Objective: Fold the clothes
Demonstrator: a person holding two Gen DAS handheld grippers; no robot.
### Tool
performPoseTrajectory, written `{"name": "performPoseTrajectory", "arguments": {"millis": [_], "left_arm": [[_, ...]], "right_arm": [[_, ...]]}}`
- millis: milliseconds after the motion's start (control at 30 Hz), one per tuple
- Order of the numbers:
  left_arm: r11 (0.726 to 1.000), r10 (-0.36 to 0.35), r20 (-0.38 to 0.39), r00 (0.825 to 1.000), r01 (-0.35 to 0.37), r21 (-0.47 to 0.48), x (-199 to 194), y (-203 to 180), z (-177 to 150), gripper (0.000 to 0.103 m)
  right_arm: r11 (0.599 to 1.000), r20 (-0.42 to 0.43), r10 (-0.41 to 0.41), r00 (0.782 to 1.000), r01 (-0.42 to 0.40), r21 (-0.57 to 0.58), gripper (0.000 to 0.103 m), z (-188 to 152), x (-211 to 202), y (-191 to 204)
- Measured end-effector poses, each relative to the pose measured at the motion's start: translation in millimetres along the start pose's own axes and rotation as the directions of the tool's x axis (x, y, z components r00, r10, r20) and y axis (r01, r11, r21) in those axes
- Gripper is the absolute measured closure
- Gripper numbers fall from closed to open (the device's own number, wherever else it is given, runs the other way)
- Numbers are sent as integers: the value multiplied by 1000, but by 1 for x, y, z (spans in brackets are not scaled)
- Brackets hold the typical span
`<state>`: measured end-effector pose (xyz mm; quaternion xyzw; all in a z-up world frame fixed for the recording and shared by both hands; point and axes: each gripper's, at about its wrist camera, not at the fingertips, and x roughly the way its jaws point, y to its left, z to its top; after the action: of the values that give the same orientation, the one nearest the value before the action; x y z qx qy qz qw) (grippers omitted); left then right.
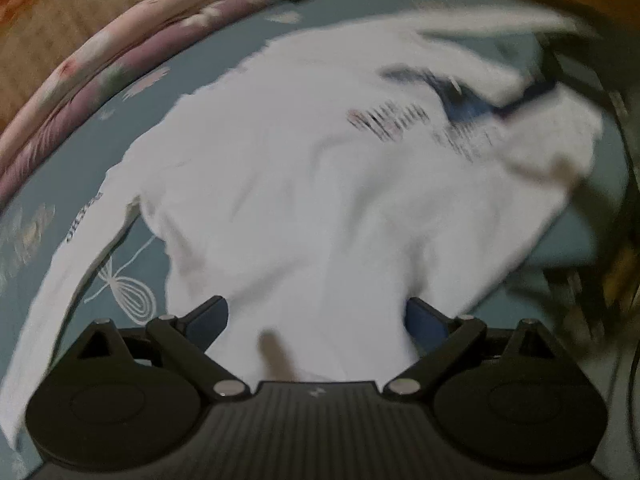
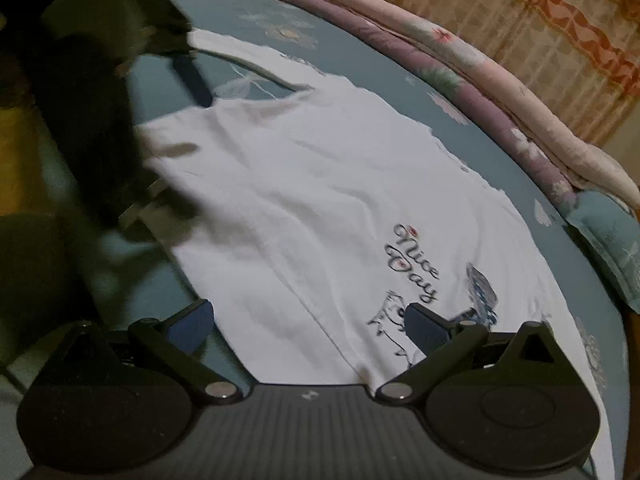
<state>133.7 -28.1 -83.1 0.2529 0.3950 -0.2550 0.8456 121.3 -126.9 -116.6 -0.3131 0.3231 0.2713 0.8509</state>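
White shirt between open hand-held gripper

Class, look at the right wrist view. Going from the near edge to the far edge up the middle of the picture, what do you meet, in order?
Right hand-held gripper → white shirt → blue bedsheet → folded quilts → curtain.
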Motion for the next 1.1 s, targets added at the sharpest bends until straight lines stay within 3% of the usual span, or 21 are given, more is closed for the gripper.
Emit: {"name": "performPoseTrajectory", "arguments": {"millis": [133,333,533,733,900,1100], "left_arm": [[1000,-6,10,1000,6,-28,-4,13,10,8],[994,-52,-26,998,55,98,-10,-6,0,8],[982,7,-29,1000,-1,186,-9,-26,-27,8],[962,66,-11,998,-61,268,-1,-35,-33,6],[912,185,11,983,-176,371,1,-31,-38,6],[922,194,34,980,-194,334,-3,-21,-40,6]], "right_arm": [[998,2,-8,1000,8,-61,0,1,7,12],[994,-11,-49,999,48,-103,0,-2,11,16],[996,-23,-38,999,36,-77,0,-12,2,7],[998,-12,-39,999,38,-50,0,-11,-2,7],[999,7,-43,999,43,-30,0,-7,-5,3],[999,19,-38,999,39,-33,0,0,0,8]]}}
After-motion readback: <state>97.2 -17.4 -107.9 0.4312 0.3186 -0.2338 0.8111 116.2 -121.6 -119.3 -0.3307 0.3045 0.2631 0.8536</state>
